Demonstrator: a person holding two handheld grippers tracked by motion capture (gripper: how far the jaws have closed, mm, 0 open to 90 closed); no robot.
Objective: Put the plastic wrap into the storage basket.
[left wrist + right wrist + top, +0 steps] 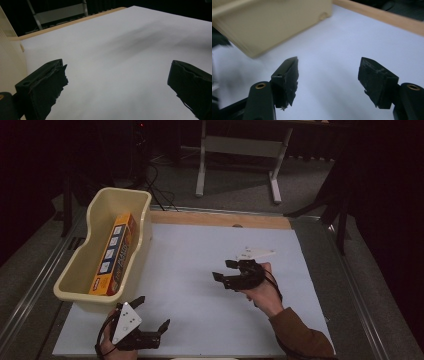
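Nearest to the person, at the front left corner of the white sheet (200, 270), the left gripper (152, 312) sits low over the surface in the left hand (107, 345), its grey three-cornered plate (126, 321) facing up. Its jaws are spread wide with nothing between them; in the left gripper view (117, 77) they frame only bare white sheet, with the cream wall of the bin at the far left edge.

A little farther in and to the right, the right gripper (223, 271) is held by the right hand (265, 292), a brown sleeve (302, 337) trailing back to the bottom edge. It points left, toward the bin, and its jaws stand apart too, gripping nothing. In the right gripper view (328, 80) the gap between the jaws shows white sheet, and the bin's side (274, 22) crosses the upper left, somewhat blurred.

Along the left side of the sheet stands the cream plastic bin (142, 227), long and deep. Inside it an orange box (116, 255) lies lengthwise, leaning against the right-hand wall; it carries a row of small pale squares, though the print is too small for me to read.

Past the sheet runs the wooden edge of the table (220, 219), and beyond that a grey floor with the white legs of another table (240, 160) in the dark.
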